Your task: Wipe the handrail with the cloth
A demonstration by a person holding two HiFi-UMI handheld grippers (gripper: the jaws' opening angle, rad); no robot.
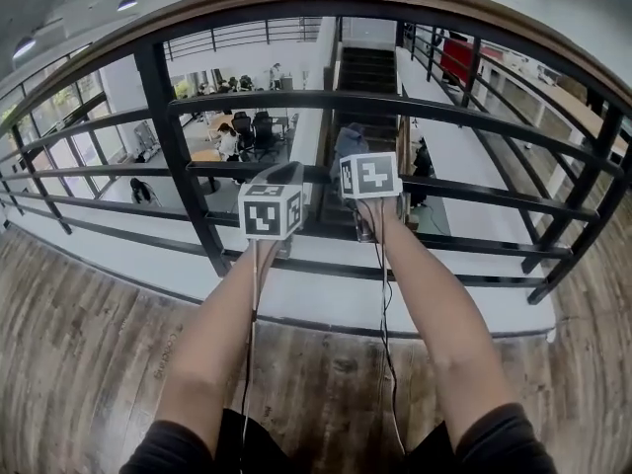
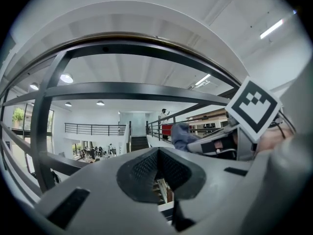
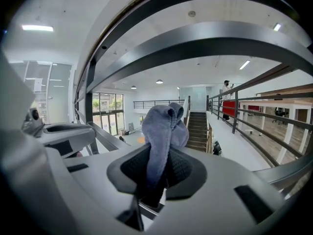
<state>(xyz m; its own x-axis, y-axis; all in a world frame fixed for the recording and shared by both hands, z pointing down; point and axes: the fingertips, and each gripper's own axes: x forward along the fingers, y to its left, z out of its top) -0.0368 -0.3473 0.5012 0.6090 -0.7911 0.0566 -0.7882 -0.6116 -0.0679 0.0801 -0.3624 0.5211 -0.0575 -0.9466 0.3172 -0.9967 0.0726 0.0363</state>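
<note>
You can read no text, number or brand name in any view. The white plastic cubes [image 1: 270,210] bear only black square marker patterns, without characters.

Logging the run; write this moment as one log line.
left gripper: jaws shut, empty | right gripper: jaws shut on blue-grey cloth | black metal handrail: cloth not on its top rail

I look down on a wooden floor [image 1: 79,363] made of long grey-brown planks. A black railing [image 1: 183,156] stands along its far edge, with its posts going down there.
</note>
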